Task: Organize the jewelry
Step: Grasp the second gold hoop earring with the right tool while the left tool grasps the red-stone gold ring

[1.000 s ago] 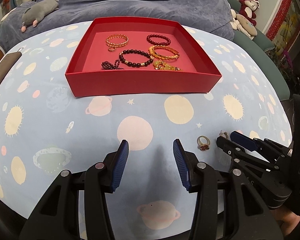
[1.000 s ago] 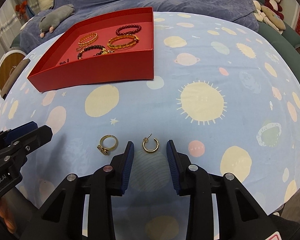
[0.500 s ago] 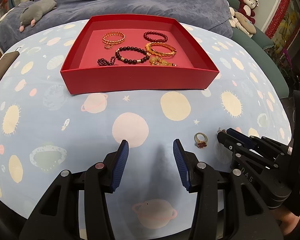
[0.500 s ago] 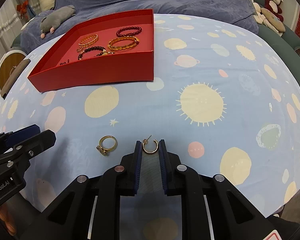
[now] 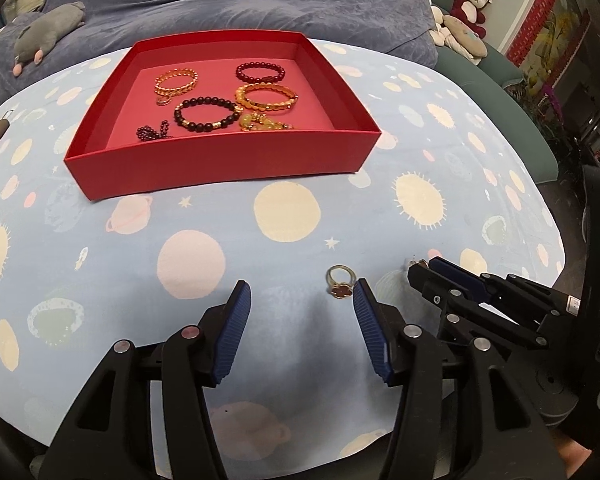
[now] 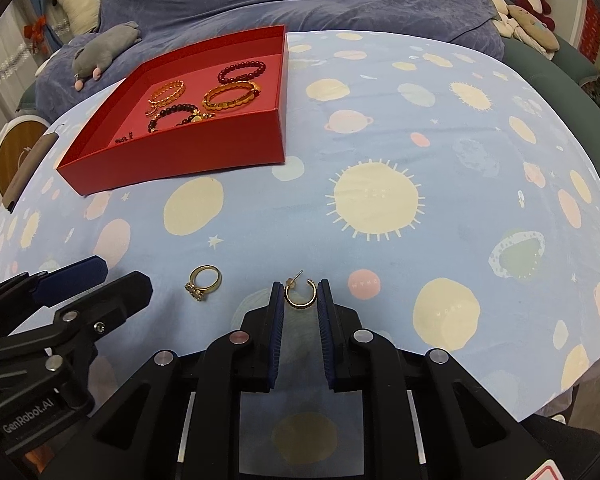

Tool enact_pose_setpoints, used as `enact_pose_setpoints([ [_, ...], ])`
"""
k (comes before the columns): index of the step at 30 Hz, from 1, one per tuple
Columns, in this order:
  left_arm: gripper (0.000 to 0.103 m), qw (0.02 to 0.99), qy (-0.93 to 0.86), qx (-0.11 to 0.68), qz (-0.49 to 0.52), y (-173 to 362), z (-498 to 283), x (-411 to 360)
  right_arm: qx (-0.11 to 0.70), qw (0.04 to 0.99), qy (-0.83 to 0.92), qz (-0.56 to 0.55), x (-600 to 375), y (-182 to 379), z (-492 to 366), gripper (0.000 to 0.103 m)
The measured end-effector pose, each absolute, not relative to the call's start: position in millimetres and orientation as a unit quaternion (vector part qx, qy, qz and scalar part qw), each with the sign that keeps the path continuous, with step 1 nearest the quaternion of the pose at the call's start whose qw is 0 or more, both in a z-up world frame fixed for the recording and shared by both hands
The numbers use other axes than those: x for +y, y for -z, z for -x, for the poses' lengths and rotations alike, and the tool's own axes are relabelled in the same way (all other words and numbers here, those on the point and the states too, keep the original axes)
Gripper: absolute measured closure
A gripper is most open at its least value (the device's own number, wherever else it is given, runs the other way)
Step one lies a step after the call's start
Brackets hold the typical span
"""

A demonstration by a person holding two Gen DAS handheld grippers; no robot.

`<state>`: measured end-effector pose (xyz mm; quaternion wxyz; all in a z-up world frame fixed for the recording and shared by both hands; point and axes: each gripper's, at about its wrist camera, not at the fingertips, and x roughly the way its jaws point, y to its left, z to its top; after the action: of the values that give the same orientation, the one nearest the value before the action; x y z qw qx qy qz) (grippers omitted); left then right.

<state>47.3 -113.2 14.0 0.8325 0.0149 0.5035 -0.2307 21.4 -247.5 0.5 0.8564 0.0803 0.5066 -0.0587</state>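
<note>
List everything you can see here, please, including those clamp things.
tray: one, red, far side of the cloth
bracelets: four; gold, dark red, amber, black; inside the tray
ring: one, gold, on the cloth by the left gripper's fingertip
hoop earring: one, gold, between the right gripper's pads
tablecloth: one, pale blue with planets
grey plush: one, on the blanket
left gripper: black, blue pads, just opening, holds nothing
right gripper: black, blue pads, just closed on the earring
</note>
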Motion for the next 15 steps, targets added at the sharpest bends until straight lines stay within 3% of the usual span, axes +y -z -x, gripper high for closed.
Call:
enact_pose_setpoints([
  [9, 0.054, 0.829, 0.235, 0.506, -0.034, -4.6, -48.6, -135.7, 0.503, 0.855, 0.074, -0.102, -262.8, -2.2, -16.8, 0.087],
  [15, 0.068, 0.821, 0.235, 0.519, -0.038, 5.6, -51.7, -140.7, 0.503, 0.855, 0.071, -0.102, -263.1, -1.3, -17.1, 0.087],
])
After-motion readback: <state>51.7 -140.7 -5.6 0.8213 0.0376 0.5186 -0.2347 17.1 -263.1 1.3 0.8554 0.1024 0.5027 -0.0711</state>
